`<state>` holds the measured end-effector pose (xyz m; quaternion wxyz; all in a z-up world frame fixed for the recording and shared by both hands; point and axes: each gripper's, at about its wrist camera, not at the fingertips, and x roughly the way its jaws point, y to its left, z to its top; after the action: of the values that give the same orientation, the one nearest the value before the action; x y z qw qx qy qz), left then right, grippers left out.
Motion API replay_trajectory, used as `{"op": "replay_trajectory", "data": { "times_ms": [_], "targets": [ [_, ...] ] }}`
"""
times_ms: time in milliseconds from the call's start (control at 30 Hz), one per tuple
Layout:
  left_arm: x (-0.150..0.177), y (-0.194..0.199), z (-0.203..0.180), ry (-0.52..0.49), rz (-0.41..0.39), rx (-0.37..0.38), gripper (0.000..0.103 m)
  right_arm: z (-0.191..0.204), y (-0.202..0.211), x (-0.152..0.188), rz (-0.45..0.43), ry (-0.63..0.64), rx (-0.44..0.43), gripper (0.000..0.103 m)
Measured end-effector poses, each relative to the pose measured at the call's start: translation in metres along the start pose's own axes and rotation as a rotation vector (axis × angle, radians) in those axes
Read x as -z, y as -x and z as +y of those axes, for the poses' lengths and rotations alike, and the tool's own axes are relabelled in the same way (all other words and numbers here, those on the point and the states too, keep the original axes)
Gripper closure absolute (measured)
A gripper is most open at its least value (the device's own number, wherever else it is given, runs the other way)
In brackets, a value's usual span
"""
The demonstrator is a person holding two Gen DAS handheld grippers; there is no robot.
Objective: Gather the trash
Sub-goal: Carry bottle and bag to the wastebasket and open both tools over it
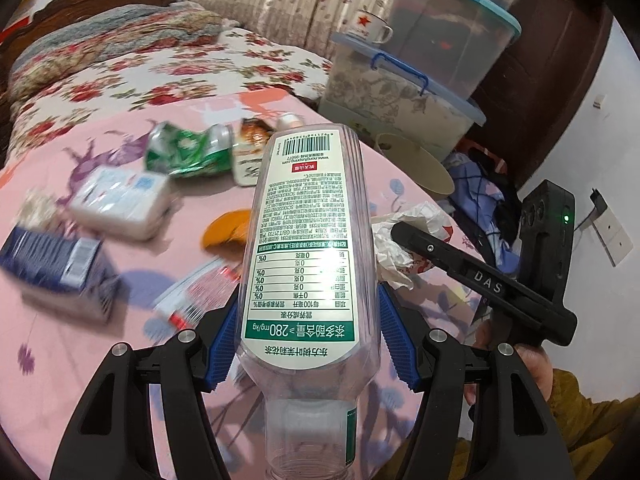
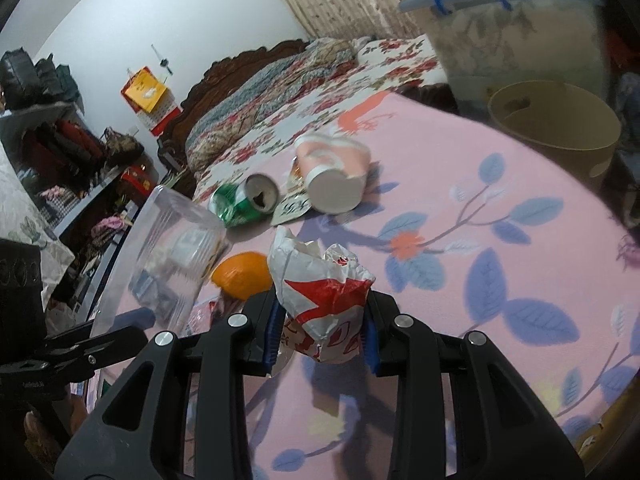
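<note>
My left gripper (image 1: pixel 306 332) is shut on a clear empty plastic bottle (image 1: pixel 308 240) with a white and green label, held above the pink table cloth; the bottle also shows in the right wrist view (image 2: pixel 172 248). My right gripper (image 2: pixel 322 332) is shut on a crumpled white and red wrapper (image 2: pixel 324 288), also visible in the left wrist view (image 1: pixel 408 236). On the cloth lie a crushed green can (image 2: pixel 244 200), a pink cup (image 2: pixel 332 176) on its side, an orange (image 2: pixel 242 276), a snack packet (image 1: pixel 250 152), a tissue pack (image 1: pixel 120 200) and a blue carton (image 1: pixel 56 268).
A tan waste bin (image 2: pixel 556 128) stands beyond the table's far right edge. Stacked plastic storage boxes (image 1: pixel 404 92) stand behind it, with a mug (image 1: pixel 368 26) on top. A bed with a floral quilt (image 1: pixel 120 76) lies behind the table.
</note>
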<state>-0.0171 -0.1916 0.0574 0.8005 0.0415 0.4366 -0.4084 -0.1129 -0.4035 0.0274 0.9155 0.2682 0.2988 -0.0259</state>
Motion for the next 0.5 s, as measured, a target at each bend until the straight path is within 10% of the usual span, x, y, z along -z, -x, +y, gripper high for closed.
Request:
{"op": "replay_trajectory", "data": {
  "times_ms": [500],
  "targets": [
    [-0.145,-0.135,-0.118,-0.243,0.149,0.16,0.043,-0.145,0.037,-0.109,-0.201,-0.194,0.143,0.068]
  ]
}}
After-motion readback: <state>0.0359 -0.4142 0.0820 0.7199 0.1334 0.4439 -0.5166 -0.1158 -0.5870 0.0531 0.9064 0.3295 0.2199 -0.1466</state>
